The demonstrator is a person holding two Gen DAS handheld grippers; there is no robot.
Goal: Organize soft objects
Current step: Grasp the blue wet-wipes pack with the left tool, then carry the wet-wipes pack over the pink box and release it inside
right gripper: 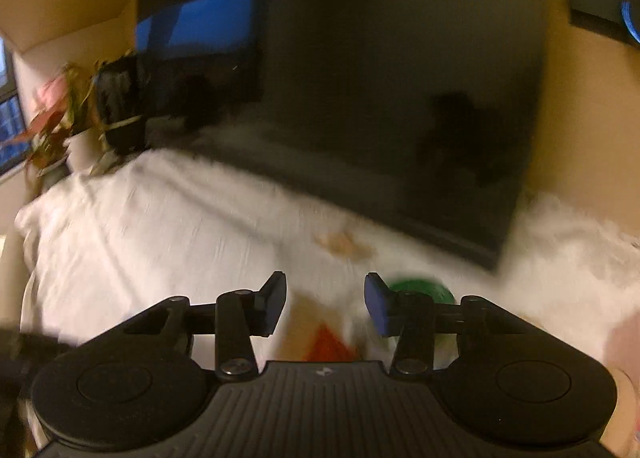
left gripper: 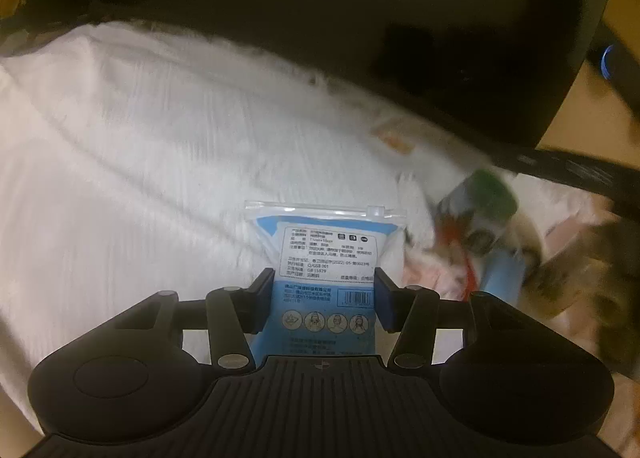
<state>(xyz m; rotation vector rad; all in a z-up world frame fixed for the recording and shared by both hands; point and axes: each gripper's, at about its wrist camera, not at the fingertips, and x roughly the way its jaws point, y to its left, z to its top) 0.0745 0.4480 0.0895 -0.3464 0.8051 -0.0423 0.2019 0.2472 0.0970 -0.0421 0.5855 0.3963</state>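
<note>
Left tongs [left gripper: 322, 300] clamped on a blue mask packet [left gripper: 326, 258] (zip-top), right tongs [right gripper: 325, 304] parted, empty, above white cloth [right gripper: 160, 238].

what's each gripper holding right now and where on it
The left gripper clamps the blue-and-white zip pouch across its middle, one pad on each side edge. The right gripper holds nothing; its jaws stand apart over the white cloth.

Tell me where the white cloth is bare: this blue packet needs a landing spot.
Bare: the white cloth left of and beyond the blue packet, up to the dark screen. Crowded: the right side, around the green-capped item.
</note>
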